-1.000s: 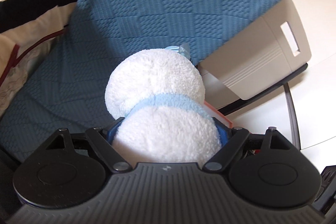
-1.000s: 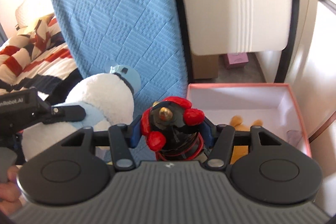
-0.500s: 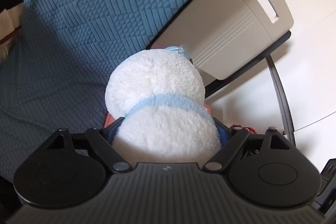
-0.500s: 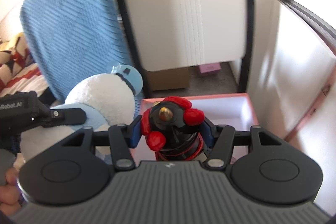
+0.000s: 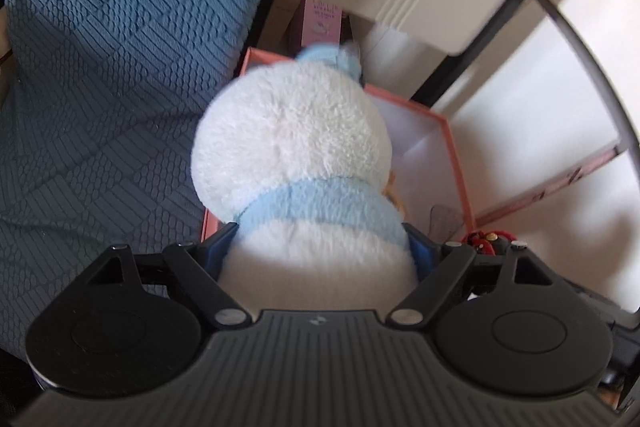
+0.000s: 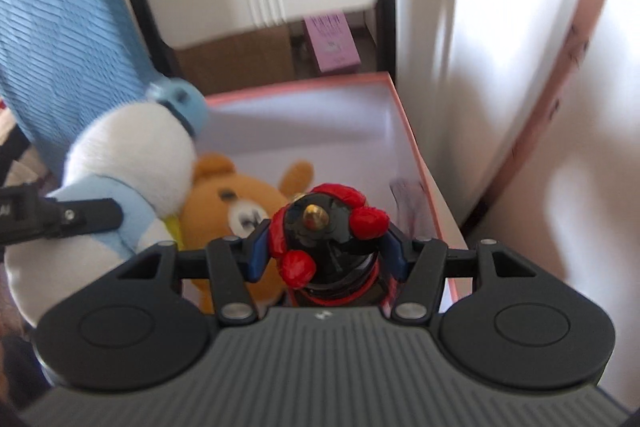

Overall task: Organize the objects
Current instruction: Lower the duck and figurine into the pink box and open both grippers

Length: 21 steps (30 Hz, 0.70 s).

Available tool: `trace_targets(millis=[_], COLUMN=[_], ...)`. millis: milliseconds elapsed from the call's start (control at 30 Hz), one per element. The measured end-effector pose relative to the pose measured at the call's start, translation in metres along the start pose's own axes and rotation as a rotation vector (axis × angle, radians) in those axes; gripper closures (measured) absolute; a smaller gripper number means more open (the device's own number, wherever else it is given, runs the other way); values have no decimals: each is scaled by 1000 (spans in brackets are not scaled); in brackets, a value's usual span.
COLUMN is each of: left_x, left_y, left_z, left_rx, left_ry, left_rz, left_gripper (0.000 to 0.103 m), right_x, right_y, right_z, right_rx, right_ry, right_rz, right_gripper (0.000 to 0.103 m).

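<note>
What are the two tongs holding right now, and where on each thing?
The left tongs grip the white plush snowman around its body, below the blue scarf. The right tongs clamp the black-and-red figurine by its sides.

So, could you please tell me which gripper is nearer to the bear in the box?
Left. Its snowman touches the bear; the right gripper, holding a figure, looks slightly farther.
</note>
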<state>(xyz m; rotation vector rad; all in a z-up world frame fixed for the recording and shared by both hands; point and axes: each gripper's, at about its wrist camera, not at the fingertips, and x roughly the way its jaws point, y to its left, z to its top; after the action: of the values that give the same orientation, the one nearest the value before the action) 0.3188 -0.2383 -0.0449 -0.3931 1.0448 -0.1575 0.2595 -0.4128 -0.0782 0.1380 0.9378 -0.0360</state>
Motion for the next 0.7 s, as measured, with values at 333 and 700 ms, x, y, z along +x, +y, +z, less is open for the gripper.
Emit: trace_targets(millis=[333, 700], left_x=[50, 31], left_y=[-9, -13], left_z=[-20, -2], left_rx=[7, 85], left_ry=[112, 79], left_rz=[-21, -20], left_gripper=[21, 20], right_x=[38, 49], right_y=[-11, -15], right_z=[-25, -13], right_rx=[0, 22], right_ry=[92, 126], right_rz=[-23, -10], right_gripper=[44, 35])
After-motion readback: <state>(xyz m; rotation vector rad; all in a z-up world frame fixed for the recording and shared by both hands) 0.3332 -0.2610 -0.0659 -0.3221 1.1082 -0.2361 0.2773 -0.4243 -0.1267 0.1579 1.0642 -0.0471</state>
